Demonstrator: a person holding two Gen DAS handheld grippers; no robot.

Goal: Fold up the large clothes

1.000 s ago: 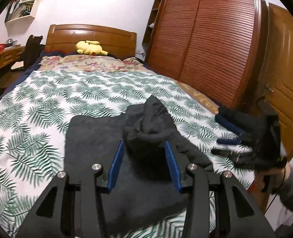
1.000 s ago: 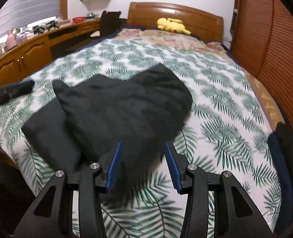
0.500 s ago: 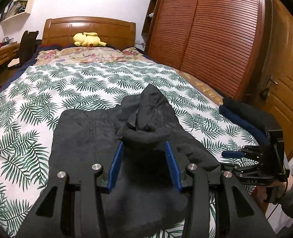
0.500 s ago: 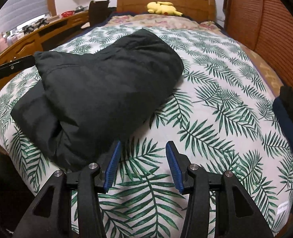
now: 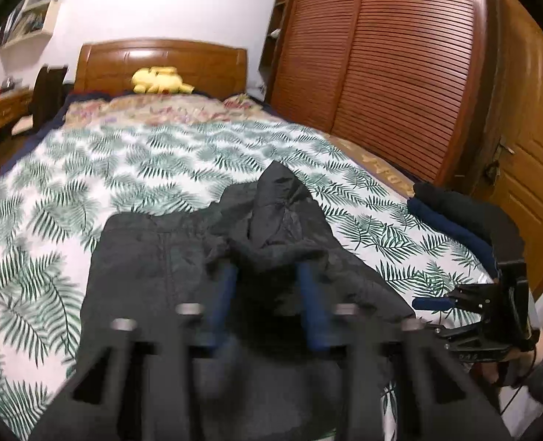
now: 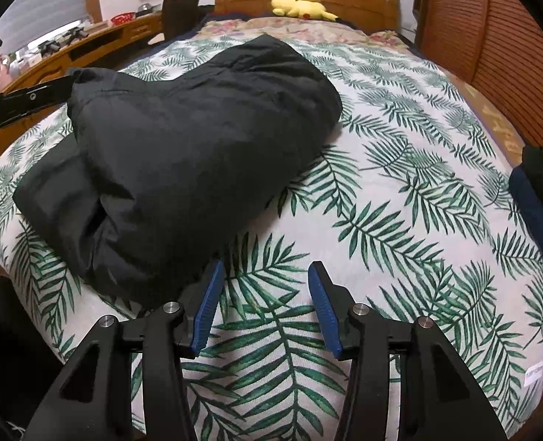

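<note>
A large black jacket (image 5: 168,268) lies folded and bunched on the palm-leaf bedspread (image 5: 87,169); in the right wrist view the jacket (image 6: 197,139) fills the left half of the bed. My left gripper (image 5: 267,275) is open, blurred, low over the jacket's near part with dark fabric between and under the jaws. My right gripper (image 6: 264,279) is open and empty over bare bedspread (image 6: 400,191), just right of the jacket's near edge. It also shows at the right edge of the left wrist view (image 5: 436,303).
A yellow plush toy (image 5: 159,81) lies by the wooden headboard (image 5: 161,58). A wooden wardrobe (image 5: 381,66) runs along the bed's right side. Dark folded clothes (image 5: 455,213) sit at the bed's right edge. A wooden desk (image 6: 69,47) stands left.
My right gripper pulled back off the jacket and now hangs over bare bedspread. My left gripper moved forward and lower over the jacket and is now blurred.
</note>
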